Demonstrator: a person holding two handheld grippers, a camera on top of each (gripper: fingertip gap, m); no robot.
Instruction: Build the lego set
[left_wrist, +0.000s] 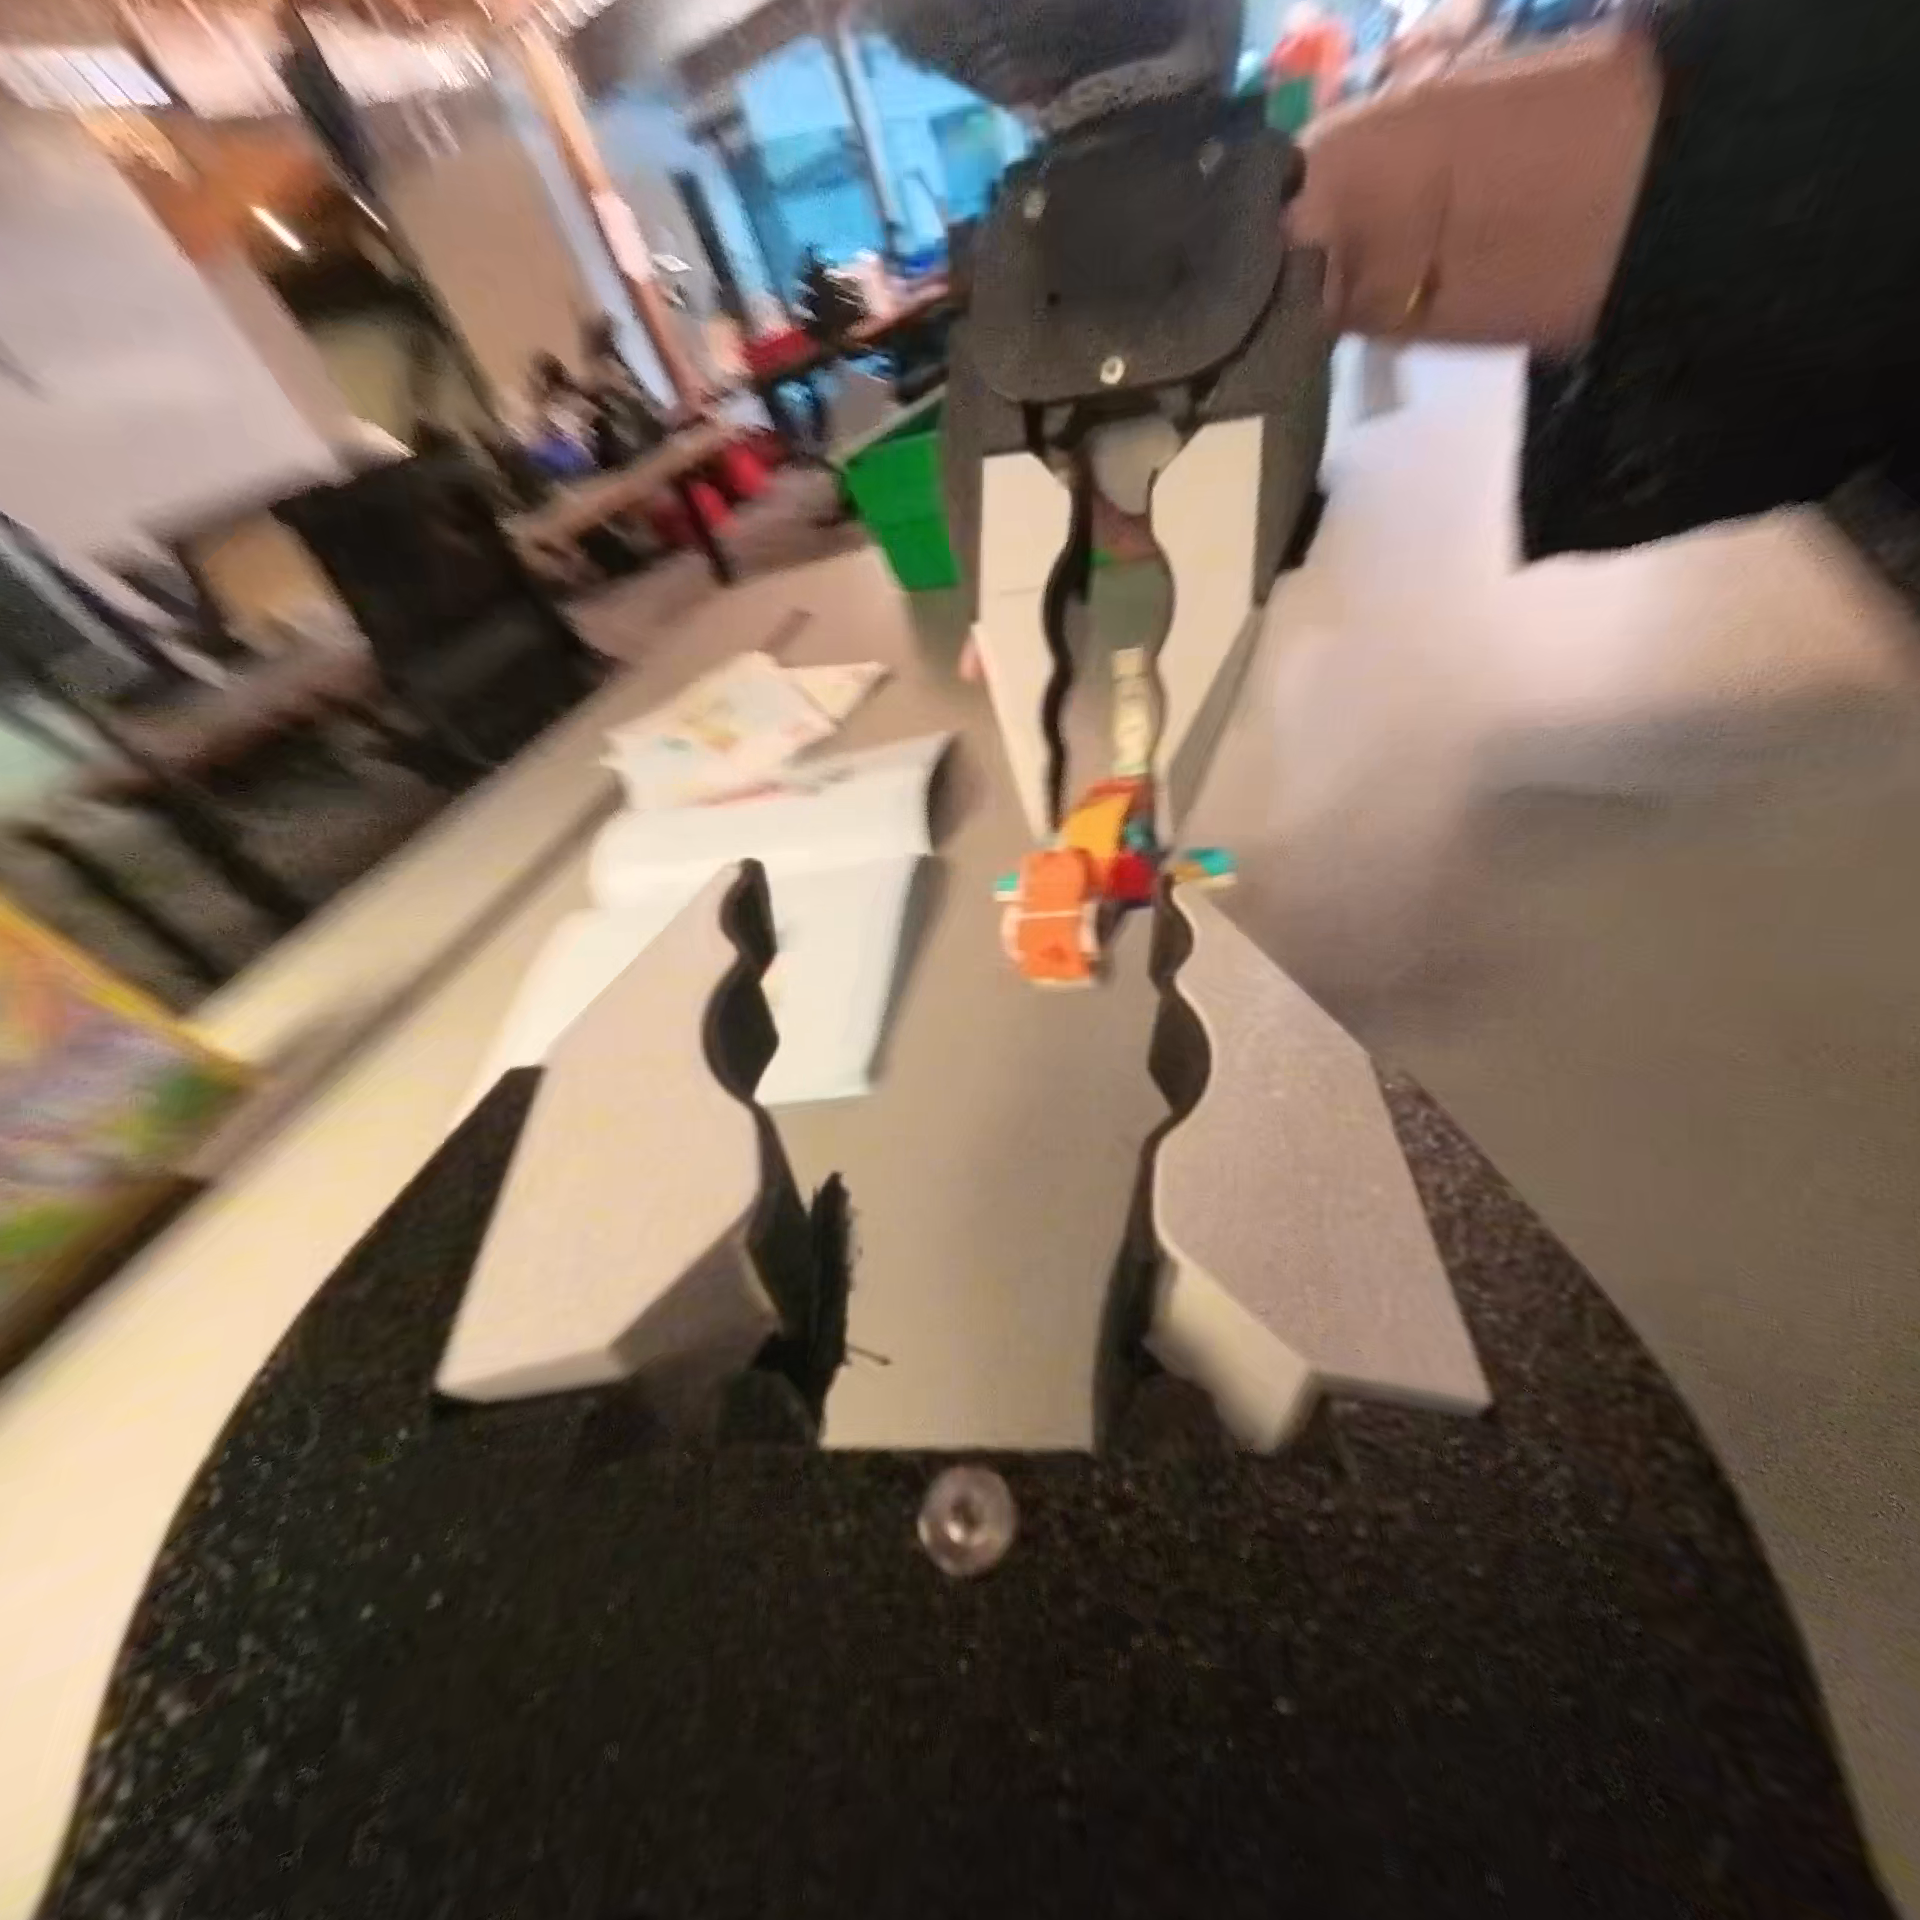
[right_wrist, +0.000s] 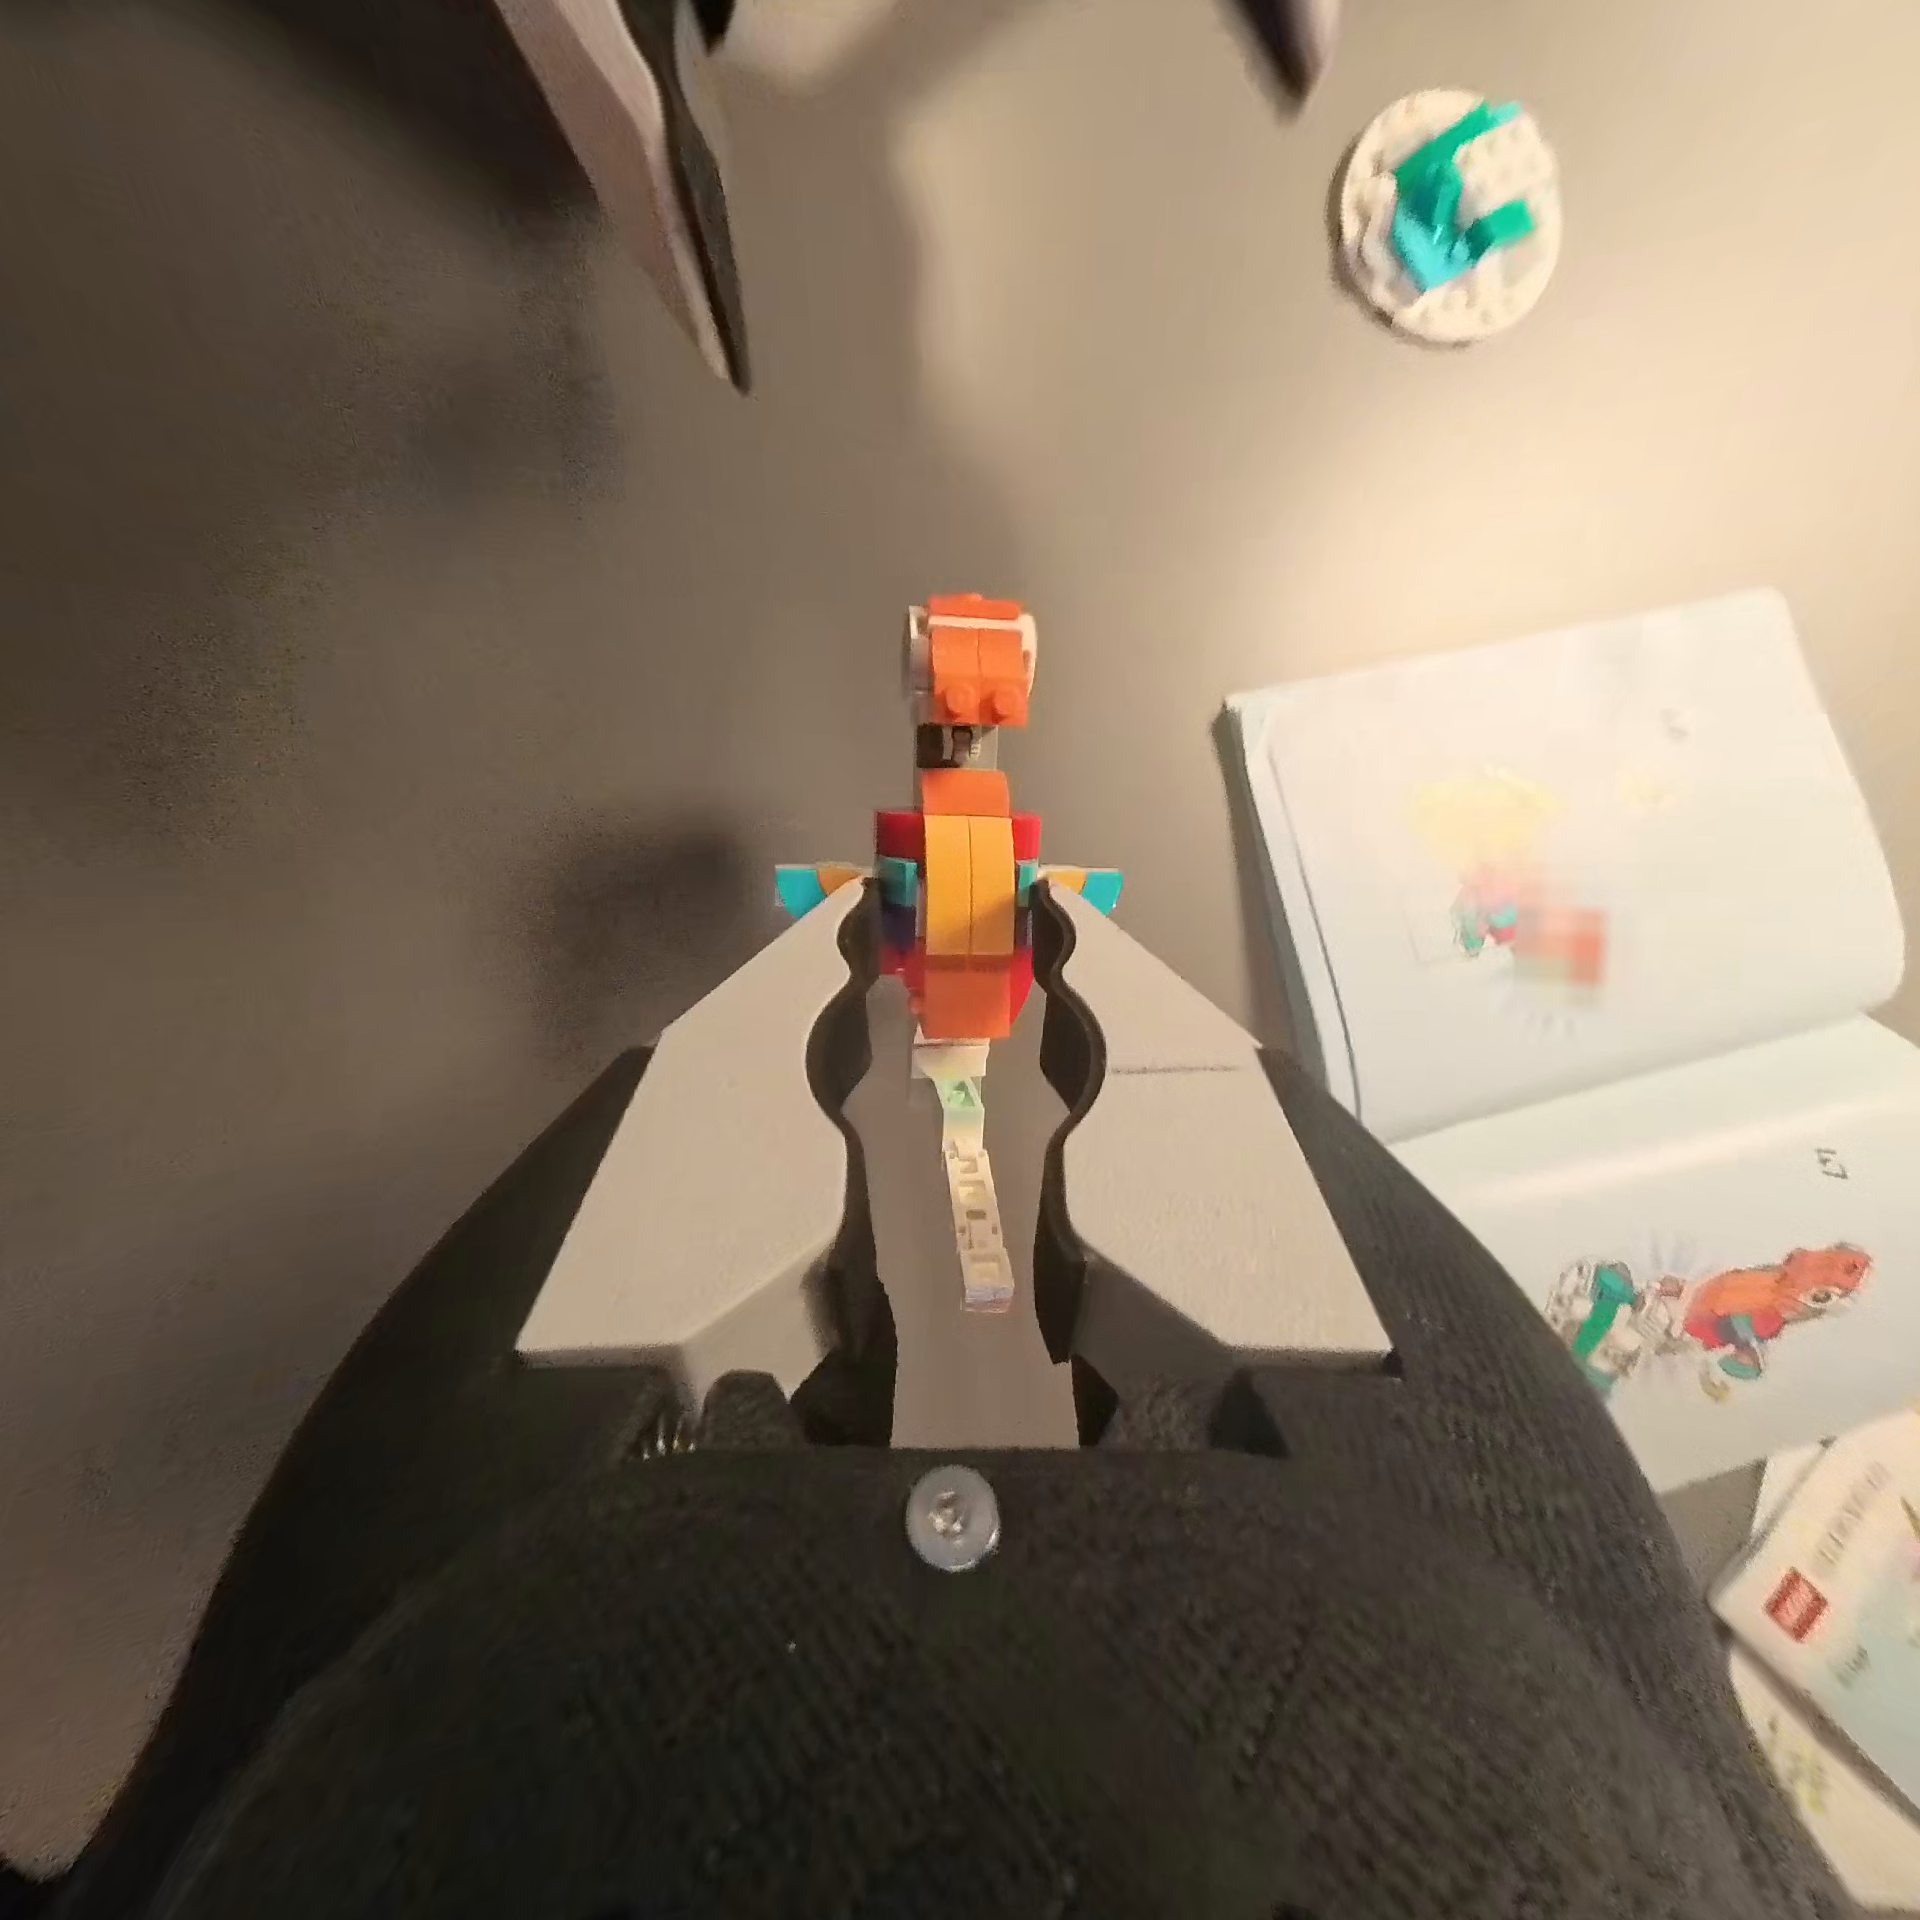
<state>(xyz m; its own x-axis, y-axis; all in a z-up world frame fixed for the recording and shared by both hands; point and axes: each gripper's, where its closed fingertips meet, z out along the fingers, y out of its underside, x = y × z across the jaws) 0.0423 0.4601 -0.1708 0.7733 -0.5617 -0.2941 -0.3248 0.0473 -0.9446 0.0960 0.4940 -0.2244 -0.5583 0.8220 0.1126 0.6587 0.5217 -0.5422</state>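
Right wrist view, right tool (right_wrist: 948, 914) gripping lego figure (right_wrist: 966, 883), left tool (left_wrist: 961, 914) wide, open booklet (right_wrist: 1558, 935) beside

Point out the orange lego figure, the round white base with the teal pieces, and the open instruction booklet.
orange lego figure (right_wrist: 968, 894), right wrist view, on its yellow back.
round white base (right_wrist: 1507, 301), right wrist view, on its lower white rim.
instruction booklet (right_wrist: 1507, 748), right wrist view, on the upper page.

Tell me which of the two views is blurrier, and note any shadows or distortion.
Left wrist view: heavy motion blur over the room, the hand and the lego model; wide-angle bending at the edges. Right wrist view: sharper, the lego model crisp between the right gripper jaws, soft shadows on the grey table, the instruction booklet and round white piece slightly smeared.
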